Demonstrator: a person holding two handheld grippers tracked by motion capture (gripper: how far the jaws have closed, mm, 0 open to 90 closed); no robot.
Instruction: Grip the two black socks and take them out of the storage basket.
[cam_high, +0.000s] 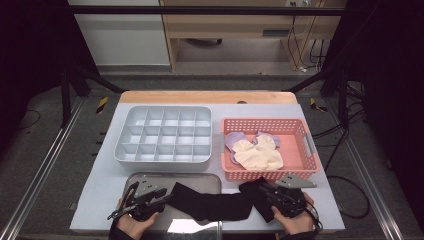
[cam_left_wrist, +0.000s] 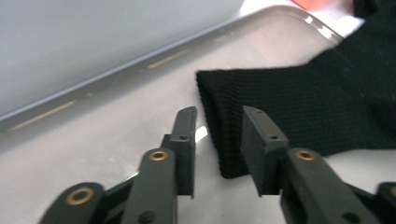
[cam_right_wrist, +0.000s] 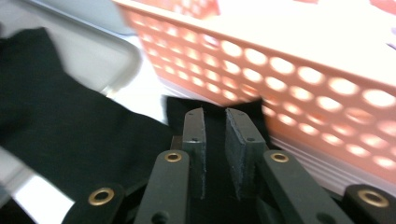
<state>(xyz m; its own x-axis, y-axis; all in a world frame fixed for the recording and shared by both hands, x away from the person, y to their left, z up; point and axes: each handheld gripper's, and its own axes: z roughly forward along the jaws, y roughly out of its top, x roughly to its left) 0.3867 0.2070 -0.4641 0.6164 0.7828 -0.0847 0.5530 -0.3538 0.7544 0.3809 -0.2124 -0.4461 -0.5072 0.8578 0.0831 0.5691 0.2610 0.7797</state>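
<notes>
A long black sock (cam_high: 215, 205) lies across the front of a metal tray (cam_high: 200, 179) and onto the table beside it. My left gripper (cam_high: 167, 193) is at the sock's left end. In the left gripper view its jaws stand open (cam_left_wrist: 217, 112) on either side of the ribbed cuff (cam_left_wrist: 303, 107), low over the tray (cam_left_wrist: 116, 130). My right gripper (cam_high: 262, 191) is at the sock's right end, close to the pink basket (cam_high: 265, 123). In the right gripper view its jaws (cam_right_wrist: 215, 112) are nearly together with black fabric (cam_right_wrist: 70, 135) between them.
A grey divided organizer (cam_high: 162, 157) stands behind the tray. The pink basket (cam_right_wrist: 303, 79) holds cream socks (cam_high: 257, 155) and purple socks (cam_high: 235, 140), and its wall is right next to my right gripper. Bare table shows at the front left and front right.
</notes>
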